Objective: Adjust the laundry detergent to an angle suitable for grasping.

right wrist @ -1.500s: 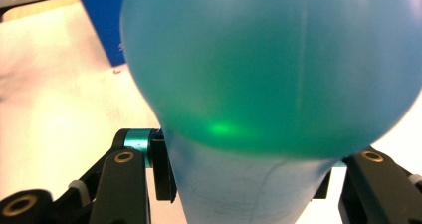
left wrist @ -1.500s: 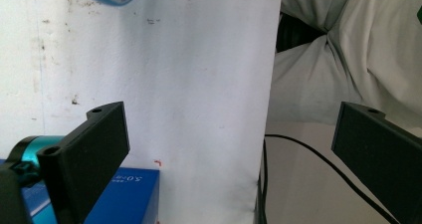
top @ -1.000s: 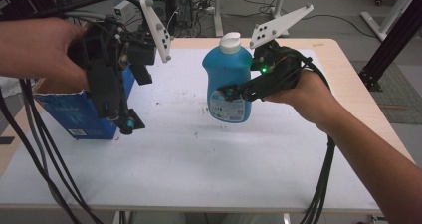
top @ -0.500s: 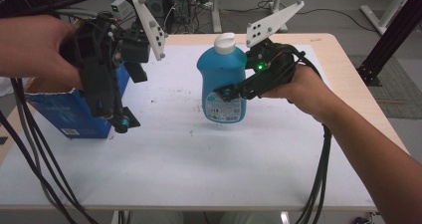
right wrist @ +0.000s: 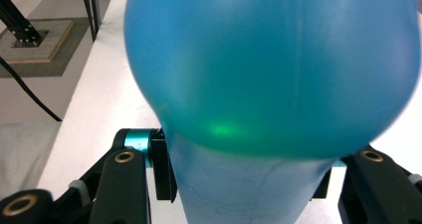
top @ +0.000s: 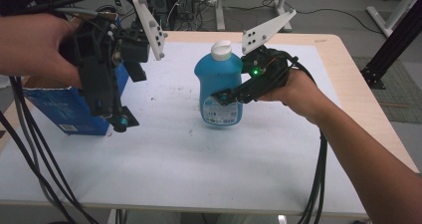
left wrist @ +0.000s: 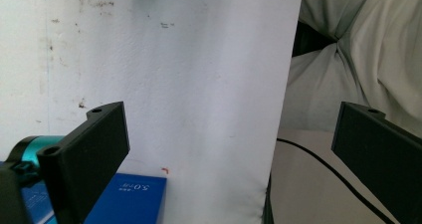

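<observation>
A blue bottle (top: 219, 87) with a white cap stands upright near the middle of the white mat (top: 199, 164). Whether its base touches the mat I cannot tell. My right gripper (top: 222, 100) comes in from the right and is shut on the bottle's lower body. In the right gripper view the bottle (right wrist: 268, 69) bulges large between the black jaws of that gripper (right wrist: 249, 184). My left gripper (top: 117, 118) hangs pointing down at the left, beside a blue box (top: 64, 109). In its own view the left gripper (left wrist: 229, 154) is open with nothing between its jaws, and the box (left wrist: 134, 199) lies at the bottom edge.
Black cables (top: 30, 149) hang over the table's left side, and another bundle (top: 316, 184) trails under the right forearm. The mat's near edge (left wrist: 288, 84) runs past white cloth. A black frame leg (top: 393, 40) stands off the table at the right.
My right gripper has carried the bottle a little down and to the left. The left gripper and the blue box have hardly shifted.
</observation>
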`<action>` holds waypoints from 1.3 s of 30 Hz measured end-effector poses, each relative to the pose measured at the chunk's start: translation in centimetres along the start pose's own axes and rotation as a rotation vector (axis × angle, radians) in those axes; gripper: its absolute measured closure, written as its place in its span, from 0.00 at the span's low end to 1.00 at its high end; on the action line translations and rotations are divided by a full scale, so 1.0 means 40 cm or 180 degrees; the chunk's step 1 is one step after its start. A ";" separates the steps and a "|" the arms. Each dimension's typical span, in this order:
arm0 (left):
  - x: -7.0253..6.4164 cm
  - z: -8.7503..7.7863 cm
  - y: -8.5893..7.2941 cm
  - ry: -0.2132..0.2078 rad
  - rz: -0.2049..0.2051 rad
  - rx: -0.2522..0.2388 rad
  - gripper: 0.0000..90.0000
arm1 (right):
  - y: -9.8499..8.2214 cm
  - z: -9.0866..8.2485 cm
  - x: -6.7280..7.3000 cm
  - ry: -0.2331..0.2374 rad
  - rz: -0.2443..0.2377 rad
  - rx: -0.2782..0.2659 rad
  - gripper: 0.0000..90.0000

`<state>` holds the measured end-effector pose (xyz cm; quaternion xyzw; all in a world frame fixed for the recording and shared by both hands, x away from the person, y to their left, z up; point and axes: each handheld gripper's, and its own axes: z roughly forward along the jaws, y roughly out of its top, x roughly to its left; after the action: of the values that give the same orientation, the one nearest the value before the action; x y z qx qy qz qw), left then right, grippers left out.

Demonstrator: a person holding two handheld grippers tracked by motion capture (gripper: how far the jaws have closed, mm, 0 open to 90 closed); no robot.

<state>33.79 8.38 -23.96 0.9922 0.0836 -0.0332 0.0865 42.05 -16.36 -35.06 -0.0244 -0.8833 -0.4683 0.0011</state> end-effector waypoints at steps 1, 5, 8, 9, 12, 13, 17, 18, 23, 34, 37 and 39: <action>0.001 0.002 -0.001 -0.0004 -0.0009 -0.0004 0.02 | -0.002 0.005 -0.003 0.0000 -0.0018 -0.0001 0.50; 0.007 0.003 -0.005 -0.0007 -0.0024 -0.0008 0.02 | -0.008 0.024 -0.008 0.0042 -0.0048 0.0018 0.50; 0.011 0.006 -0.007 -0.0008 -0.0032 -0.0008 0.02 | -0.012 0.035 -0.012 0.0082 -0.0064 0.0013 0.50; 0.012 0.006 -0.007 -0.0012 -0.0032 -0.0001 0.02 | -0.014 0.038 -0.013 0.0083 -0.0057 0.0018 0.50; 0.015 0.010 -0.007 -0.0020 -0.0033 0.0000 0.02 | -0.020 0.046 -0.013 0.0083 -0.0073 0.0014 0.50; 0.016 0.011 -0.007 -0.0023 -0.0042 -0.0002 0.02 | -0.023 0.048 -0.013 0.0087 -0.0065 0.0011 0.50; 0.019 0.014 -0.005 -0.0035 -0.0032 0.0008 0.02 | -0.028 0.055 -0.011 0.0116 -0.0083 0.0015 0.50; 0.019 0.016 -0.004 -0.0038 -0.0049 -0.0001 0.02 | -0.029 0.057 -0.011 0.0125 -0.0078 0.0016 0.50; 0.021 0.018 -0.002 -0.0044 -0.0040 0.0009 0.02 | -0.036 0.064 -0.011 0.0164 -0.0102 0.0012 0.50; 0.028 0.028 0.004 -0.0072 -0.0028 0.0021 0.02 | -0.061 0.050 -0.013 0.0158 0.0017 -0.0018 0.49; 0.027 0.030 0.007 -0.0071 -0.0031 0.0010 0.02 | -0.064 0.051 -0.009 0.0173 0.0052 -0.0014 0.47; 0.026 0.031 0.009 -0.0071 -0.0030 0.0014 0.02 | -0.066 0.055 -0.007 0.0200 0.0068 -0.0009 0.46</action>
<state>34.81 7.99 -25.20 0.9915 0.0872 -0.0449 0.0852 42.27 -16.03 -38.48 -0.0190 -0.8818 -0.4700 0.0338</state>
